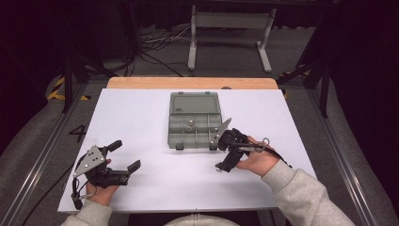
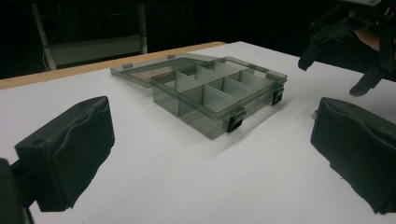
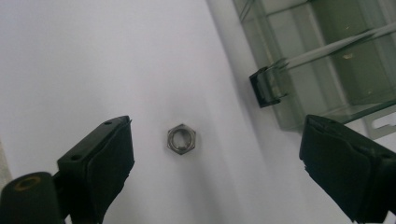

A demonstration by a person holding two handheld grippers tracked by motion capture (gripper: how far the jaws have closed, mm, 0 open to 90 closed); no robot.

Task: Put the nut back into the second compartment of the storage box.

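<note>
A grey see-through compartment box lies open mid-table, its lid folded back flat. Small metal parts rest in its front compartments. A steel hex nut lies flat on the white table, just off the box's front corner and black latch. My right gripper hovers open over the nut, one jaw on each side, not touching it. In the high view the right gripper sits at the box's front right corner. My left gripper rests open and empty at the front left, facing the box.
The white table top has a wooden strip along its far edge. A white metal stand and cables lie on the floor beyond. The right gripper shows at the upper right of the left gripper view.
</note>
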